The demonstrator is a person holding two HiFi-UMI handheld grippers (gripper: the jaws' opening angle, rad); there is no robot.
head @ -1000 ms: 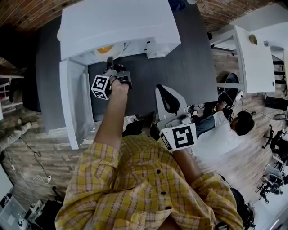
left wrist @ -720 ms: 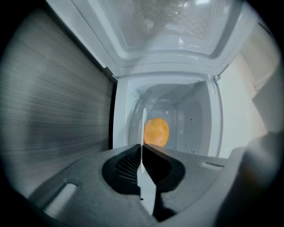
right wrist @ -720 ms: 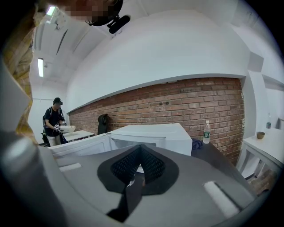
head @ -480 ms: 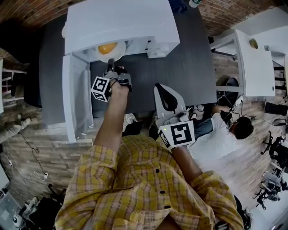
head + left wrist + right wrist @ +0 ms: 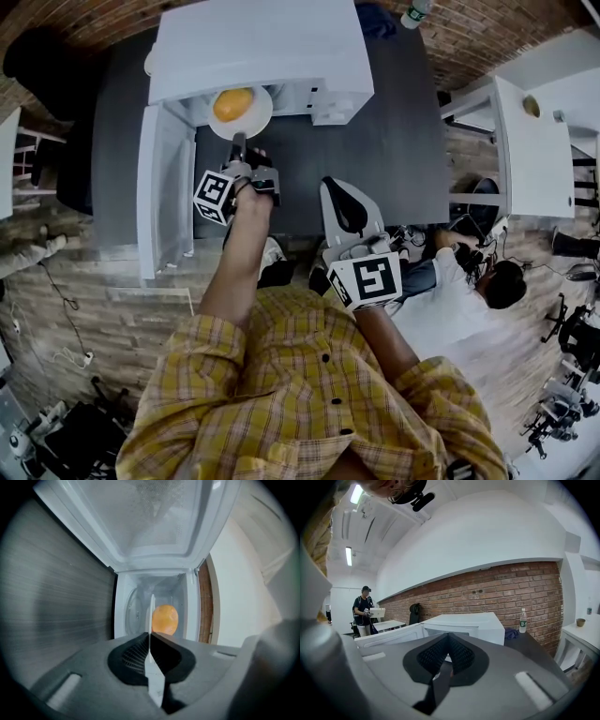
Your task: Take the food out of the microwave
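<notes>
Two grippers show, and only the left gripper [image 5: 238, 142] has work in its jaws: they are pressed together on the thin near rim of a white plate [image 5: 262, 119], seen edge-on in the left gripper view. On the plate sits the food [image 5: 232, 103], a smooth, rounded orange-yellow lump with a faint shine, about at the plate's middle. The plate lies at the open mouth of the white microwave [image 5: 258, 47], its near part out past the front and over the dark tabletop [image 5: 375, 141]. The microwave stands toward the tabletop's far-left corner, and its door [image 5: 167, 197] swings out along the left edge. The right gripper [image 5: 448, 637] is held near the tabletop's near edge, well apart from the plate, jaws drawn together with nothing between them. Each gripper's cube carries black-and-white square markers. A clear bottle [image 5: 523, 620] stands at the far right of the tabletop by the brick wall; its green label is too small to read.
</notes>
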